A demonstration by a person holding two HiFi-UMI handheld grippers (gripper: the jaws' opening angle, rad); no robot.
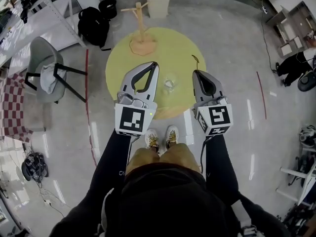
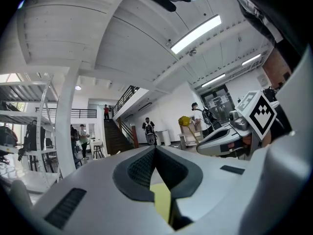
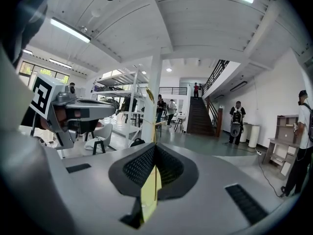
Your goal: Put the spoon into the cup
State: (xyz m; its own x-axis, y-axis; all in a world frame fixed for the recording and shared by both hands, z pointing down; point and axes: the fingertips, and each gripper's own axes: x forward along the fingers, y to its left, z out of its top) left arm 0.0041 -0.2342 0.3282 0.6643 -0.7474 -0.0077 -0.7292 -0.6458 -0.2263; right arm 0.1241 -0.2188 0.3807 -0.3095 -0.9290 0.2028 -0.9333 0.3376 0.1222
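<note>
round yellow table (image 1: 183,48) — wooden peg stand (image 1: 143,44), clear cup (image 1: 170,85) on it

A slim golden spoon (image 1: 198,62) juts from the closed jaws of the right gripper (image 1: 196,72) – bowl end outermost. Just left, a clear glass cup (image 1: 170,84) stands upright on a round yellow table (image 1: 123,58).

cup (image 1: 169,84): clear glass | table (image 1: 182,48): matt yellow | stand (image 1: 140,21): wood | floor (image 1: 232,58): glossy grey

The cup (image 1: 169,84) stands in the gap between my left hand-held gripper (image 1: 153,64) and right hand-held gripper (image 1: 196,73), with bare surface around it. The wooden stand (image 1: 142,33) rises at the far edge of the tabletop (image 1: 118,68), well apart.
</note>
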